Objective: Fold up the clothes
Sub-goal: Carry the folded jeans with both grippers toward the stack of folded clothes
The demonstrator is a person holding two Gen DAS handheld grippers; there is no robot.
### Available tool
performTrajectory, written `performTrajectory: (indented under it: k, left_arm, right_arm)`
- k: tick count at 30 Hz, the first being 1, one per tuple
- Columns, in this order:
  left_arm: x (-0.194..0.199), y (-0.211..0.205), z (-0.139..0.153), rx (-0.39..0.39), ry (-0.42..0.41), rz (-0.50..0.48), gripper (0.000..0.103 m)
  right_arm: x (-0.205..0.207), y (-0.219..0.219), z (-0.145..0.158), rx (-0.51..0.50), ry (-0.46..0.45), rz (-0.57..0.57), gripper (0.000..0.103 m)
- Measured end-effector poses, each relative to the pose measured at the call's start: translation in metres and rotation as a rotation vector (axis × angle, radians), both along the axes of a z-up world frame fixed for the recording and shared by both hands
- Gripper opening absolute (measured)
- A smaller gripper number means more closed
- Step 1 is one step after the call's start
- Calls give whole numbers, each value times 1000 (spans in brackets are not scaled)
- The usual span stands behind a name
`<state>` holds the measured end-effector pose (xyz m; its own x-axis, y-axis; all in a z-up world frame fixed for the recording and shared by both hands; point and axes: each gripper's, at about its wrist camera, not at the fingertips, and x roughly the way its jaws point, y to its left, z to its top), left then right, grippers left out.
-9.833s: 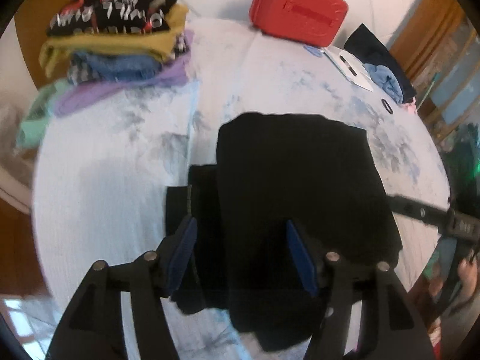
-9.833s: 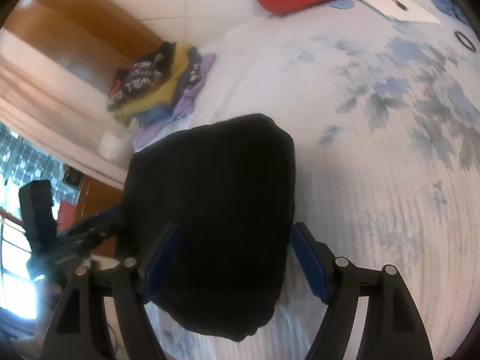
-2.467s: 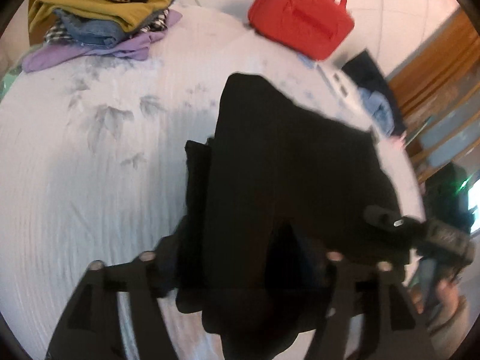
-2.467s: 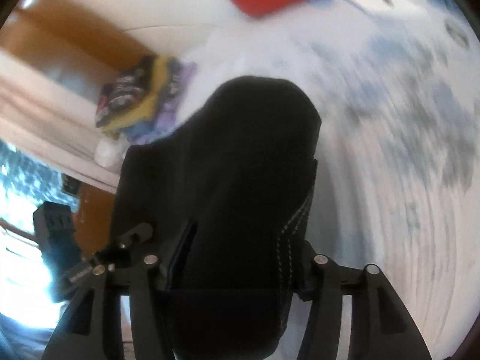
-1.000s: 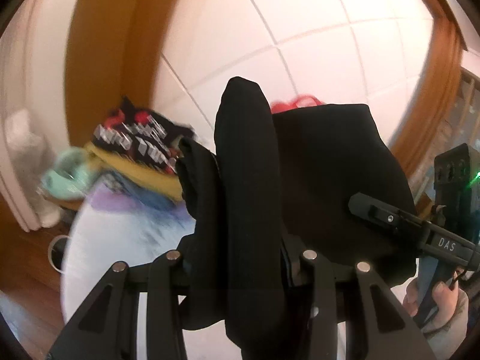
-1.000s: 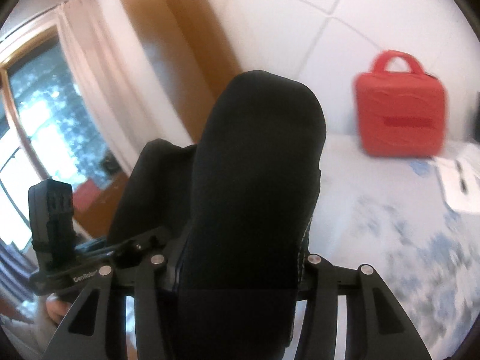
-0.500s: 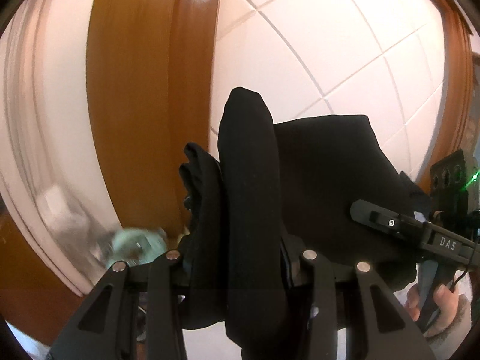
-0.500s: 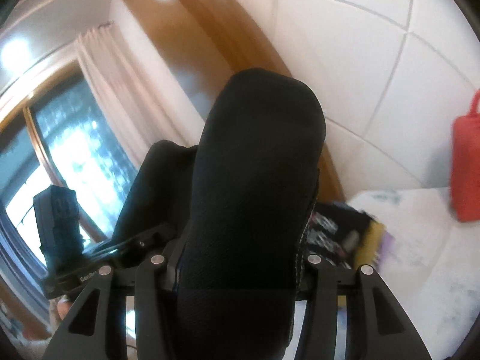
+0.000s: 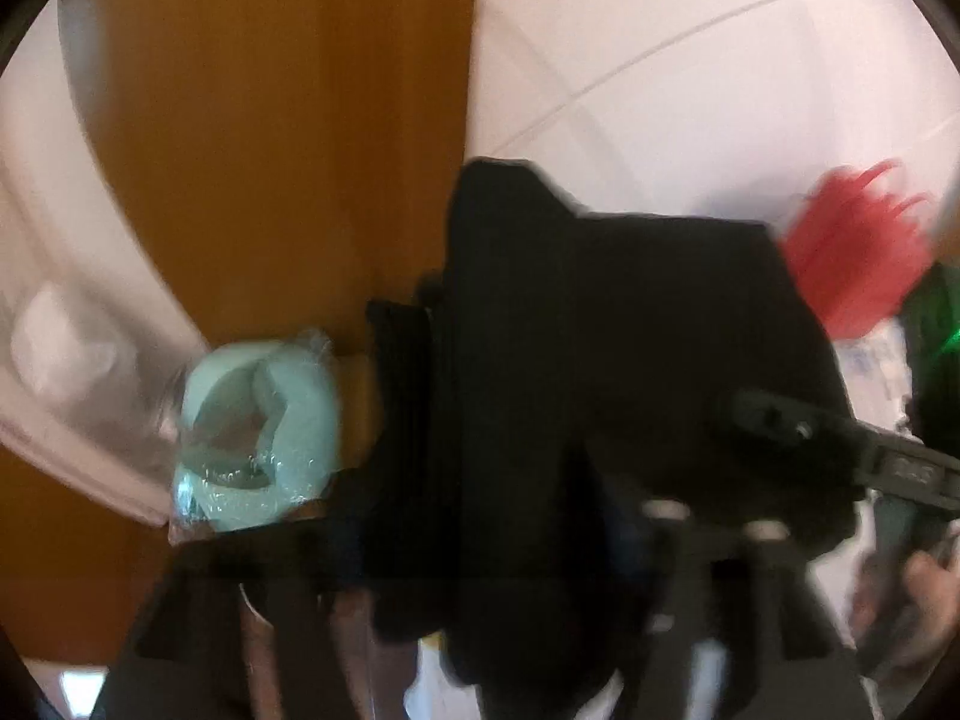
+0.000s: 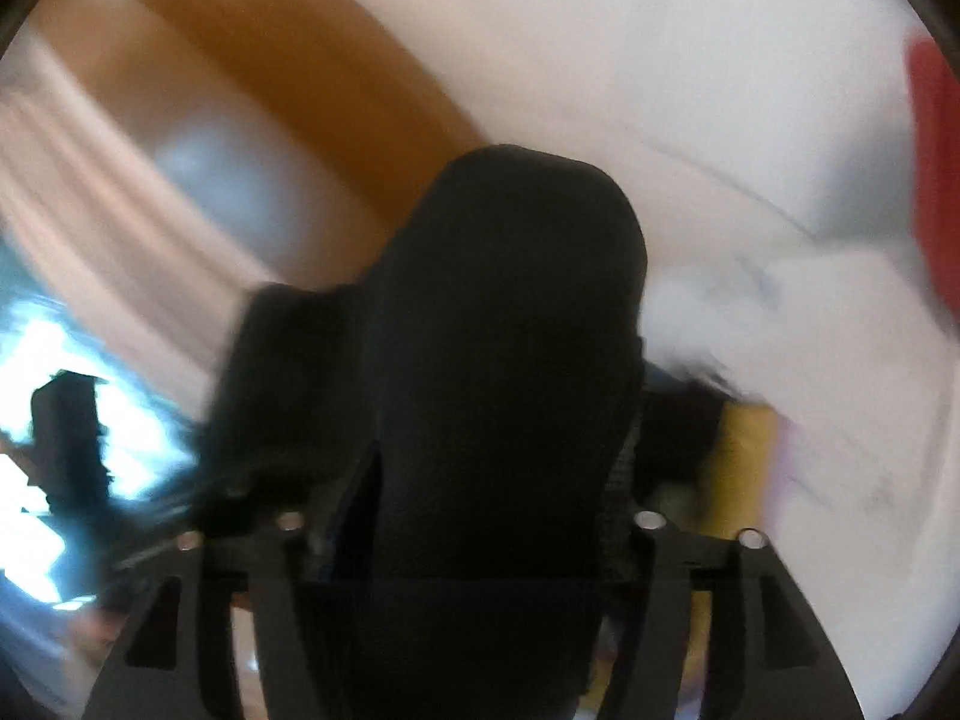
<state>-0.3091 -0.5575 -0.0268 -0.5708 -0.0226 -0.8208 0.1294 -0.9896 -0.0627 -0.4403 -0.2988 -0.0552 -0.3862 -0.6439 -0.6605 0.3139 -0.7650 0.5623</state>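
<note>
Between both sets of fingers sits the folded black fabric garment (image 9: 600, 372), a thick dark bundle filling the middle of each wrist view, both heavily motion-blurred.

Left wrist view, left to right: pale curtain-like strip, then an orange-brown wooden panel (image 9: 288, 138). Below it a mint-green item in clear plastic wrap (image 9: 258, 432), just beside the garment's left edge. Left gripper (image 9: 480, 546), black two-finger frame, has the garment between its fingers; jaws are opening, and blur hides whether the pads press the cloth. White tiled wall (image 9: 690, 78) behind. At right a smeared red bag (image 9: 858, 264). Right gripper (image 9: 840, 450) reaches in from the right edge onto the garment's far side, with a hand (image 9: 924, 594) below it.

Right wrist view, left to right: bright window glare, left gripper as a dark silhouette (image 10: 72, 444), wooden panel (image 10: 252, 60), then the garment (image 10: 504, 360) bulging up between the right gripper's (image 10: 468, 510) fingers. Jaws opening; a dark gap shows along the left finger, contact on the right side cannot be told. Right of it, a stack of folded clothes with a yellow layer (image 10: 744, 462) peeks out, on a white bedsheet with faint blue print (image 10: 840, 324). Red bag (image 10: 936, 180) at far right edge.
</note>
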Motion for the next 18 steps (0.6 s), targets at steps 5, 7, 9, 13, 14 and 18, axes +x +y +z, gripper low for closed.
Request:
performTrajectory:
  k: [5, 7, 9, 13, 14, 18]
  left_arm:
    - [0, -14, -7, 56, 71, -7, 80]
    - [3, -6, -1, 10, 86, -20, 80]
    - [-1, -6, -1, -4, 99, -8, 81]
    - [11, -4, 3, -55, 109, -3, 84]
    - [13, -3, 5, -74, 104, 6, 84]
    - [26, 1, 18, -76, 121, 29, 84]
  right_arm:
    - [-15, 4, -58, -75, -48, -8, 73]
    - [-19, 4, -58, -67, -46, -4, 76]
    - [-21, 5, -52, -47, -45, -13, 77]
    - [-6, -3, -29, 41, 8, 5, 81]
    - [-2, -5, -23, 46, 14, 13, 81]
    - [20, -3, 3, 68, 80, 25, 82]
